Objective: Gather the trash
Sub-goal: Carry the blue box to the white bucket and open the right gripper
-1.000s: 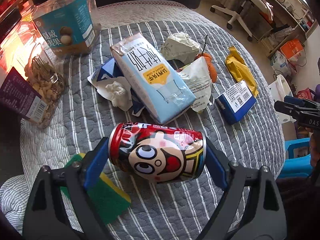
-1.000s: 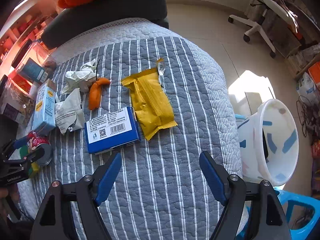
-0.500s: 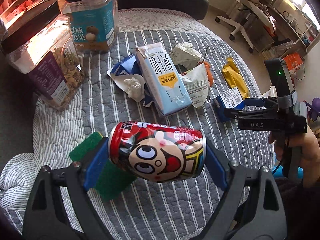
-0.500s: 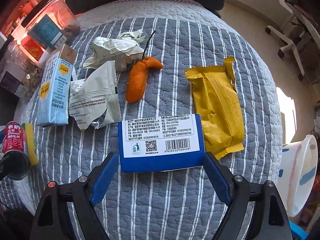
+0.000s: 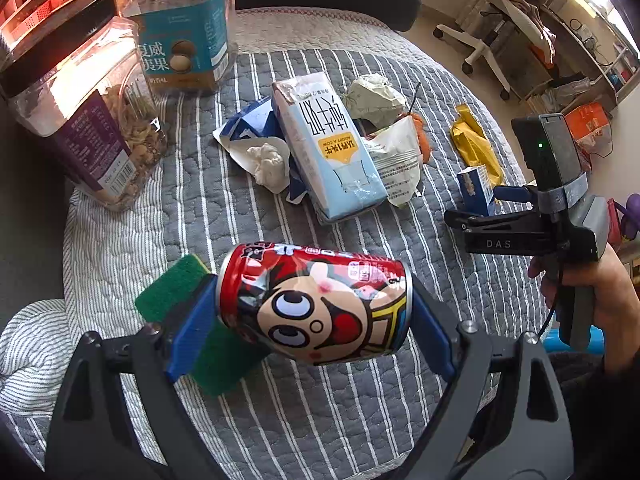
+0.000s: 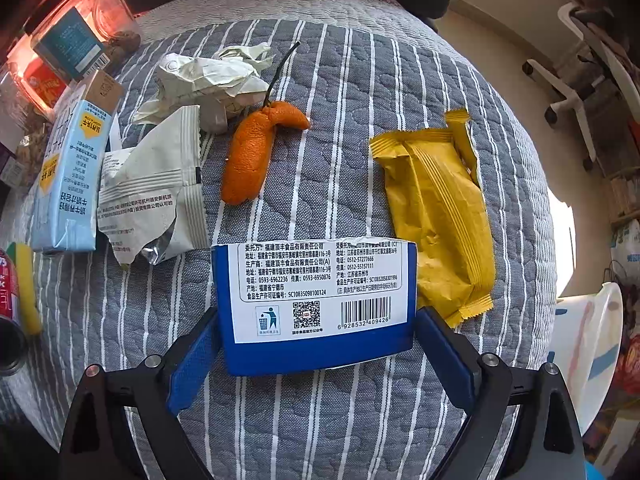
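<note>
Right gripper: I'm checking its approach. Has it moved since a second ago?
Yes. The right gripper came down toward the blue box lying on the quilt, which now sits between its opening jaws.

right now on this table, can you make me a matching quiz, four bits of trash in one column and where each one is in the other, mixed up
Things:
1. red can
2. blue box
3. yellow wrapper
4. orange peel

Places:
A. flat on the striped cloth, right of the blue box in the right wrist view
B. gripped in the left gripper, off the cloth
C. beside the crumpled paper
D. between the opening jaws of the right gripper

Pairs: 1-B, 2-D, 3-A, 4-C
</note>
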`<state>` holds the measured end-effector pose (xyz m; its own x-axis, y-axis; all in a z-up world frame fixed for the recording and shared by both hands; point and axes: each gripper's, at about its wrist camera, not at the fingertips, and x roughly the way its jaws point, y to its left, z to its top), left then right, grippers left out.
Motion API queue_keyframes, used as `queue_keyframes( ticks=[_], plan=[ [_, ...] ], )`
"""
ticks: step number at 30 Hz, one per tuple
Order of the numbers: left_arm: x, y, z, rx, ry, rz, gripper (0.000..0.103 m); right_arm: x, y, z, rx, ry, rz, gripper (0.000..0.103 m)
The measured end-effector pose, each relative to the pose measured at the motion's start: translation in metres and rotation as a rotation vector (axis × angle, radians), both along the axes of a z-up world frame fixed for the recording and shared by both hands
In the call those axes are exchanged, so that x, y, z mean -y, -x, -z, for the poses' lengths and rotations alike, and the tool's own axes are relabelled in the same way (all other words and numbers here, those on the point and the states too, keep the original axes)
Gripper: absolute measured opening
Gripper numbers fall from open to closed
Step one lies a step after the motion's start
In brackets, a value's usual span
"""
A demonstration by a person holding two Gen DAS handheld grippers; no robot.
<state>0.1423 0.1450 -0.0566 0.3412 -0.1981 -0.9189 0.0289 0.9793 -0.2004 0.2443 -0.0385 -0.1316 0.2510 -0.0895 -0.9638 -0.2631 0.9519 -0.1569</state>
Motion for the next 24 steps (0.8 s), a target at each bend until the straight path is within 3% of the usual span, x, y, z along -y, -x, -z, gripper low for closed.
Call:
queue_keyframes(
  ticks=[2,6,15,24],
  plan=[
    [0.000,0.000,0.000,0.000,0.000,-0.001,0.089,0.001,0.001,0.007,-0.004,0.030,0.000,0.096],
    [-0.001,0.001,-0.003,0.008,0.008,-0.010,0.089,0.015,0.004,0.002,-0.014,-0.067,0.036,0.092],
    [0.007,0.002,-0.016,0.044,0.039,-0.016,0.089,0.026,0.020,-0.040,0.061,-0.122,0.013,0.092],
    [0.043,-0.006,-0.031,0.085,0.065,0.024,0.089,0.076,0.043,-0.082,0.107,-0.160,0.091,0.092]
  ],
)
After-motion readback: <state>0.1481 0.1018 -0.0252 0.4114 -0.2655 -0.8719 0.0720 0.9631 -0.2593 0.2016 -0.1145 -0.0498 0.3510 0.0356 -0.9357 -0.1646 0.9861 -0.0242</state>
